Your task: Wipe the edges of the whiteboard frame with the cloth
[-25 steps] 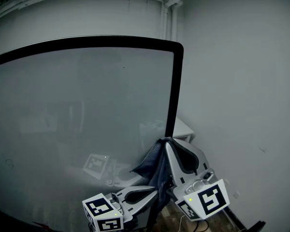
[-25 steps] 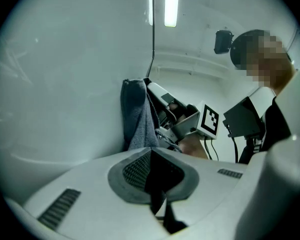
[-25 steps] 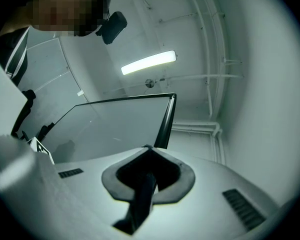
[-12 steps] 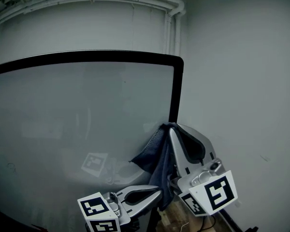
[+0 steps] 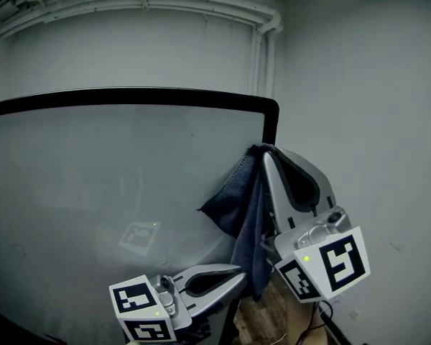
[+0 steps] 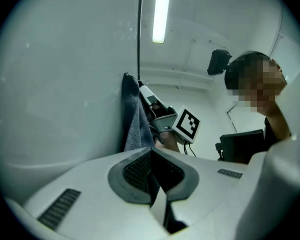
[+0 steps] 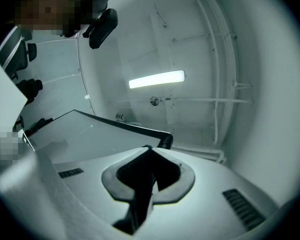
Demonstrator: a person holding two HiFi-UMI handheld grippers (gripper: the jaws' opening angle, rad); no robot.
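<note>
White left claw (image 5: 238, 273), right claw (image 5: 267, 151), marker cubes (image 5: 334, 263)

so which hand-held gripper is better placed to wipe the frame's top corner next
Right. The right hand-held gripper is shut on the cloth, at the right edge of the frame just below that corner. The left hand-held gripper is shut, empty and lower.

I see the cloth (image 5: 248, 207) as a soft, matt, dark-blue weave, while the whiteboard (image 5: 115, 185) is glossy with faint reflections and its black frame (image 5: 129, 96) looks smooth. The left gripper (image 5: 238, 273) and right gripper (image 5: 267, 152) have smooth pale plastic shells and dark matt pads (image 6: 135, 170), ribbed on the left one. The floor (image 5: 276, 320) looks like wood.
</note>
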